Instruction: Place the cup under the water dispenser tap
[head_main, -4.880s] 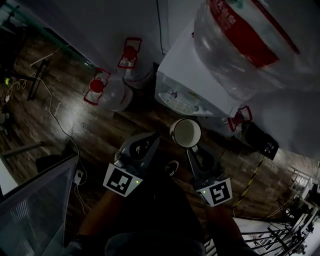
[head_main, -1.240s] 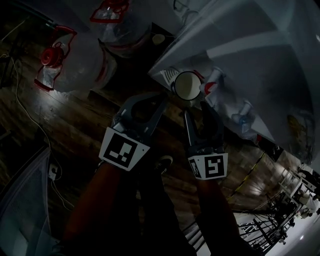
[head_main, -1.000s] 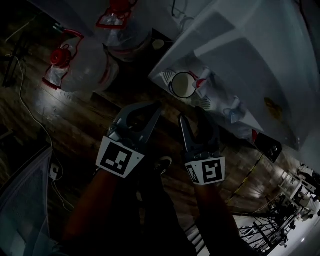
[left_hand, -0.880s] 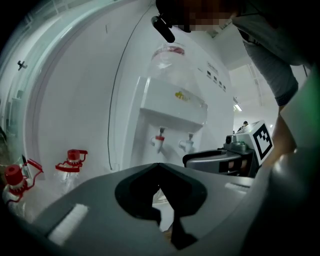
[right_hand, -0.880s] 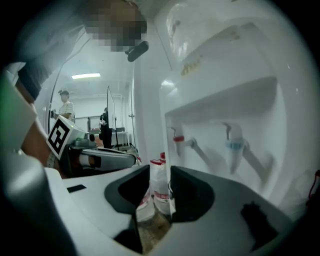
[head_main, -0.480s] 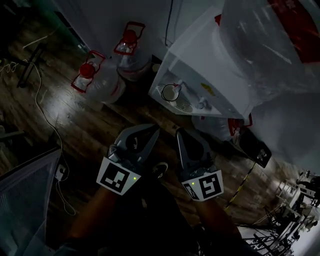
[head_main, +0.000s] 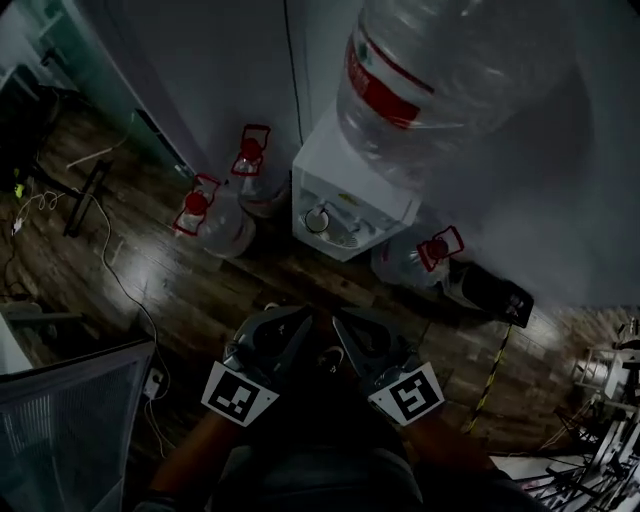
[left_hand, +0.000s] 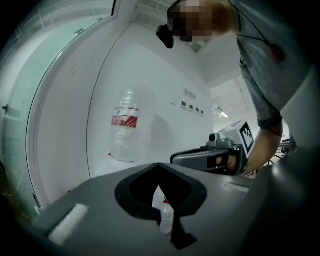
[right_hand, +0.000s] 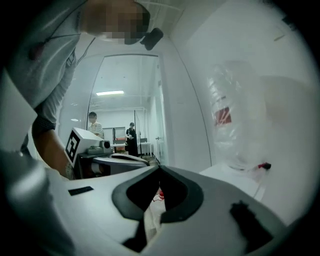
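Observation:
A white cup (head_main: 318, 218) stands in the tap bay of the white water dispenser (head_main: 372, 196), on its drip tray, with nothing touching it. Both grippers are held low and near me, well back from the dispenser. My left gripper (head_main: 303, 314) is shut and holds nothing; its jaw tips meet in the left gripper view (left_hand: 159, 165). My right gripper (head_main: 338, 316) is likewise shut and bare, its tips meeting in the right gripper view (right_hand: 159, 168). A big clear bottle (head_main: 440, 70) with a red label sits upside down on the dispenser.
Spare water bottles with red handles stand on the dark wood floor left (head_main: 215, 215) and right (head_main: 420, 258) of the dispenser. A cable (head_main: 112, 262) trails at the left, and a mesh chair (head_main: 60, 410) is at the lower left. A black box (head_main: 492, 290) lies at the right.
Both grippers drew back from the dispenser and rose, leaving the cup in the tap bay. The right jaws went from open to shut. The view lifted to take in the big bottle.

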